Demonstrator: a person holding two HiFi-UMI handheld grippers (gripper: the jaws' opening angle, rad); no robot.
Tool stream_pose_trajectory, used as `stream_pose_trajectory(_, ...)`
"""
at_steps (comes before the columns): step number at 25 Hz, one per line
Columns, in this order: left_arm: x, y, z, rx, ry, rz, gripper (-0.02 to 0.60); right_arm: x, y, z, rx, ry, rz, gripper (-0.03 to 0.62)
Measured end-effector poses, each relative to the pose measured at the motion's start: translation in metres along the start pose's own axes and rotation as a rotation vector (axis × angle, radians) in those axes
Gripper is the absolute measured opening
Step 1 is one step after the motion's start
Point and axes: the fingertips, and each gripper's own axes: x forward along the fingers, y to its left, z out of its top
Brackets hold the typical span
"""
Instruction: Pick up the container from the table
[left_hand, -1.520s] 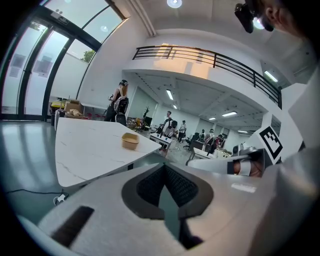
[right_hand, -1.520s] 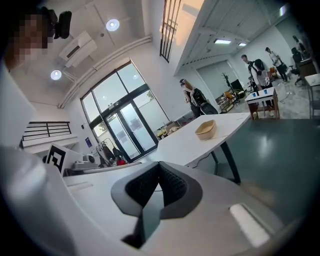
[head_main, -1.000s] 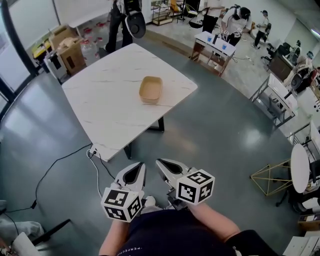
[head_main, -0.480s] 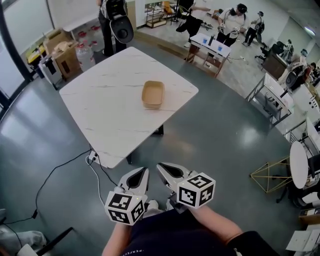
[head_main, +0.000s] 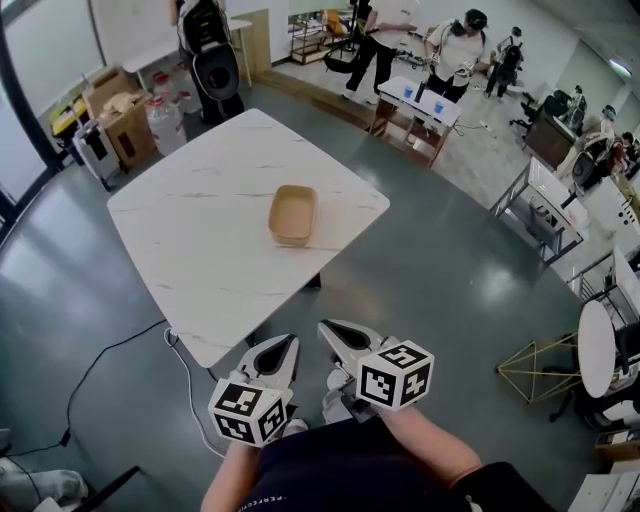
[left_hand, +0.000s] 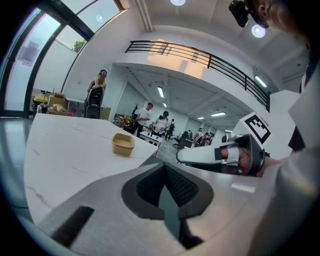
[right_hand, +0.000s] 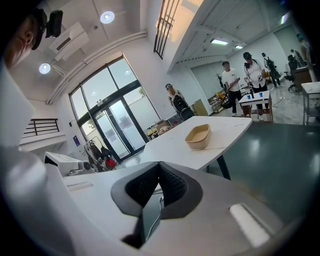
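- Container (head_main: 293, 214) is a small tan tray with an open top, and it sits flat on the white table (head_main: 190, 230).
- It lies far ahead of both pairs of fingertips, and no finger touches it.
- The left gripper (head_main: 289, 342) is held low by the person's body, over the grey floor (head_main: 430, 280).
- Its 2 fingers (left_hand: 147, 187) are pressed together, tip to tip, with only each other between them.
- In the left gripper view the tray sits ahead of these fingers and a bit to their left.
- The right gripper (head_main: 324, 327) is just beside the left one, and the 2 tips are near each other.
- Its 2 fingers (right_hand: 172, 185) are also pressed together at the tip and pinch only each other.
- In the right gripper view the tray sits ahead of these fingers and a bit to their right.
- The near corner of the table is just ahead of the left fingers and to their left.
- A thin white cable (head_main: 185, 375) lies on the floor, off to the left of the left fingers.
- A person with a backpack (head_main: 205, 50) stands past the far edge of the table, much further from the fingers than the tray.
- More people stand by a small desk (head_main: 425, 100), far ahead of the right fingers.
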Motion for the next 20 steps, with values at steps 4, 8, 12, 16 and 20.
stream_pose_trajectory(4, 0.043, -0.002, 0.017, 0.034, 0.006, -0.002, -0.005, 0.005, -0.033, 0.028, -0.016, 0.000, 0.009, 0.002)
stream_pose_trajectory(8, 0.081, -0.006, 0.026, 0.063, 0.029, -0.007, -0.005, 0.007, -0.066, 0.050, -0.037, 0.012, 0.028, 0.002)
stream_pose_trajectory(12, 0.119, -0.002, 0.033, 0.077, 0.026, 0.042, -0.005, 0.009, -0.104, 0.064, -0.028, 0.015, 0.045, 0.002)
stream_pose_trajectory(16, 0.149, 0.001, 0.034, 0.085, 0.046, 0.061, -0.005, 0.013, -0.129, 0.072, -0.033, 0.031, 0.070, 0.002)
stream_pose_trajectory(20, 0.165, 0.004, 0.036, 0.092, 0.075, 0.085, -0.005, 0.022, -0.141, 0.080, -0.027, 0.047, 0.099, 0.002)
